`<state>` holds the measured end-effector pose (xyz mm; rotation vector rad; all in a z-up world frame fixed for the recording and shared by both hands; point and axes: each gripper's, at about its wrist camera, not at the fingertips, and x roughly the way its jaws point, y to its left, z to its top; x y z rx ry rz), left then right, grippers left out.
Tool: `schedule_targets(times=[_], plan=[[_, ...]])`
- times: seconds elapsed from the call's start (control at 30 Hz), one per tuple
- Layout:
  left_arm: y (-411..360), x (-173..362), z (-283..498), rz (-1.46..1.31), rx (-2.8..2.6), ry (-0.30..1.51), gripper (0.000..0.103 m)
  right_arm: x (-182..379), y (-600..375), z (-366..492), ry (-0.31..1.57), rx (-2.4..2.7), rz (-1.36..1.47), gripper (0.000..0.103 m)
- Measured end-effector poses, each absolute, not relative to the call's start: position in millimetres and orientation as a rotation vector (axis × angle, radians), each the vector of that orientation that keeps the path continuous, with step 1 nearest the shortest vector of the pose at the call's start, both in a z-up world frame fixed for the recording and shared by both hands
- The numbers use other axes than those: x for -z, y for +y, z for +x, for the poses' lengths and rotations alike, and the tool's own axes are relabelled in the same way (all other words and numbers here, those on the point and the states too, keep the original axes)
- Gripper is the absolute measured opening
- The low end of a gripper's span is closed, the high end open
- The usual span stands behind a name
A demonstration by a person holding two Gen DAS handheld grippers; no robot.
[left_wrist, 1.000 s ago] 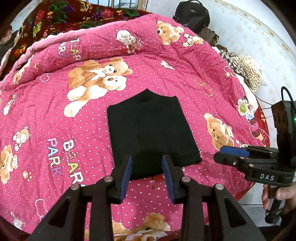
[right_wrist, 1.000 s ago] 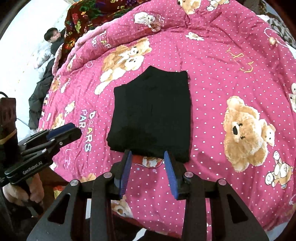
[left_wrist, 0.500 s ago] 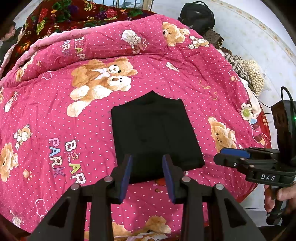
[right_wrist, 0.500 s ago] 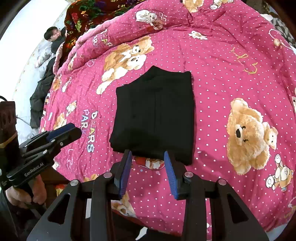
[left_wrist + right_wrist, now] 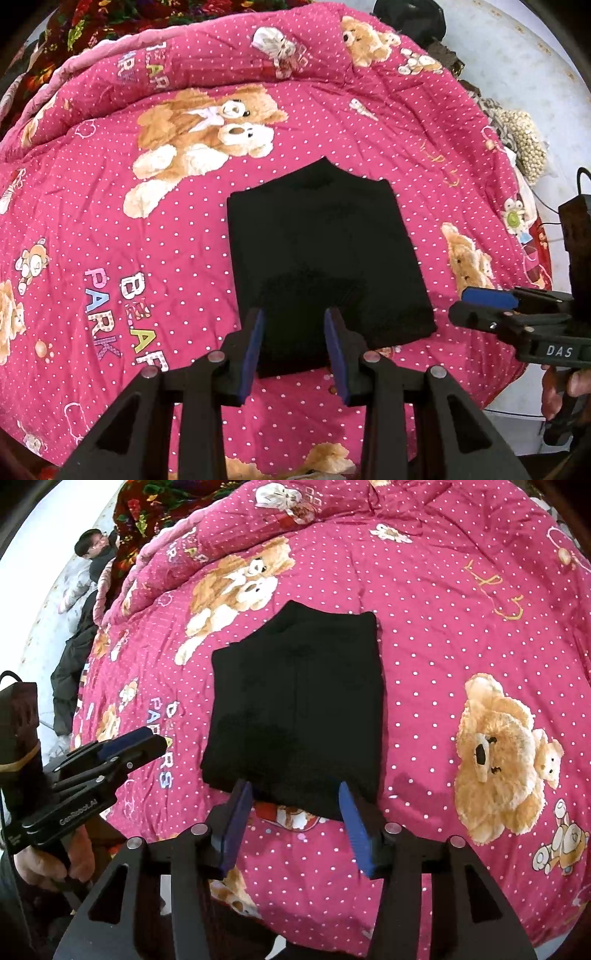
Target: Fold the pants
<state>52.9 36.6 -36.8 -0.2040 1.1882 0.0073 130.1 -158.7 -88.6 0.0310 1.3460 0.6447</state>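
The black pants (image 5: 325,258) lie folded into a compact rectangle on the pink bear-print quilt (image 5: 147,240); they also show in the right wrist view (image 5: 299,709). My left gripper (image 5: 295,332) is open and empty, held above the near edge of the pants. My right gripper (image 5: 293,806) is open and empty, also above the near edge. Each gripper shows in the other's view: the right one (image 5: 480,299) at the right side, the left one (image 5: 140,738) at the left side.
The quilt (image 5: 461,646) covers the whole bed. A floral blanket (image 5: 110,22) lies at the far edge. A black bag (image 5: 406,18) and a beaded cushion (image 5: 524,140) sit at the far right. A person (image 5: 85,602) sits beside the bed at the left.
Both grippers have drifted slightly back from the pants. The right gripper's jaws have opened wider. The pants have not moved.
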Motion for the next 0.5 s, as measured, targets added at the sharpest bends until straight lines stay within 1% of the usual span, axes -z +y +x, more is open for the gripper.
schedule_targets(times=[0.3,0.37,0.43,0.5], plan=[[45.0,64.1,73.5,-0.199,-0.02,1.237,0.037,114.1,-151.3,151.1,1.38,-0.642,0.02,0.05],[49.0,71.1,78.9,-0.205,-0.025,1.249,0.038,119.3,-149.0,156.1,1.382,-0.636,0.013,0.05],[53.6,77.5,83.7,-0.217,-0.025,1.256,0.043,124.3,-148.0,161.8,1.383,-0.629,0.007,0.05],[58.7,83.5,88.3,-0.233,-0.028,1.264,0.045,129.4,-147.0,167.6,1.387,-0.621,0.003,0.05]])
